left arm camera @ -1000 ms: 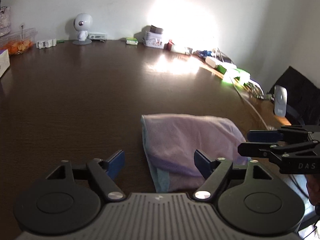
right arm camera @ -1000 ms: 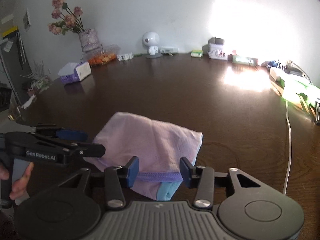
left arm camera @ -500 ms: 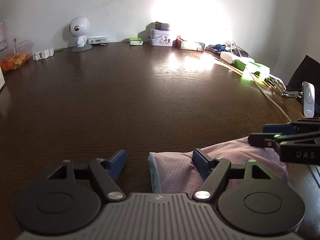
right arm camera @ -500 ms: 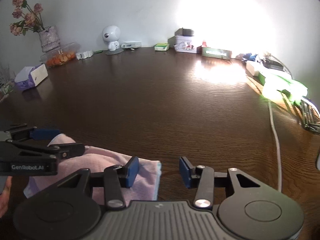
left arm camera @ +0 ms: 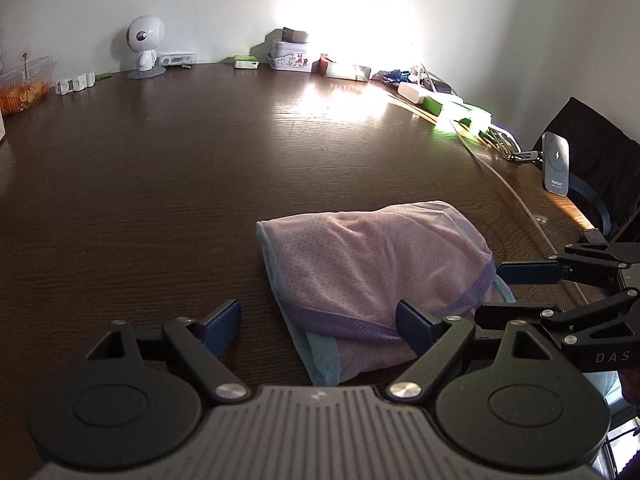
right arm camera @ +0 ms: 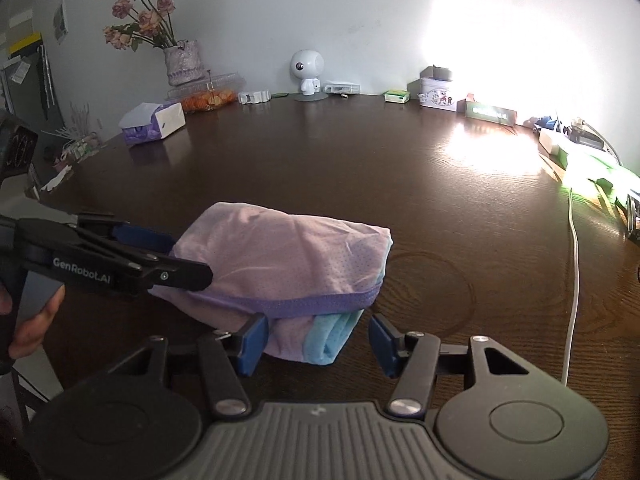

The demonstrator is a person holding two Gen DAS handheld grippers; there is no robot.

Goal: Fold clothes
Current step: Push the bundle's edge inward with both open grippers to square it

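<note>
Folded lilac garment (left arm camera: 372, 272), turquoise trim showing, lay on dark wooden table (left arm camera: 160, 184) near its front edge. Left gripper (left arm camera: 318, 322) hung just short of it, fingers spread wide, nothing between them. Right gripper (right arm camera: 314, 338) likewise spread apart, its pads flanking the garment's near corner, not pinching. White cable (right arm camera: 573, 264) ran along the right.

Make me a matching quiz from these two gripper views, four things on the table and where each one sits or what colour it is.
Things:
1. folded garment
2. tissue box
3. white robot figurine
4. white cable

Descriptions:
A. far edge, by the wall
B. lilac with a blue trim
C. runs along the right side
D. far left, below the flowers

Pairs: 1-B, 2-D, 3-A, 4-C
</note>
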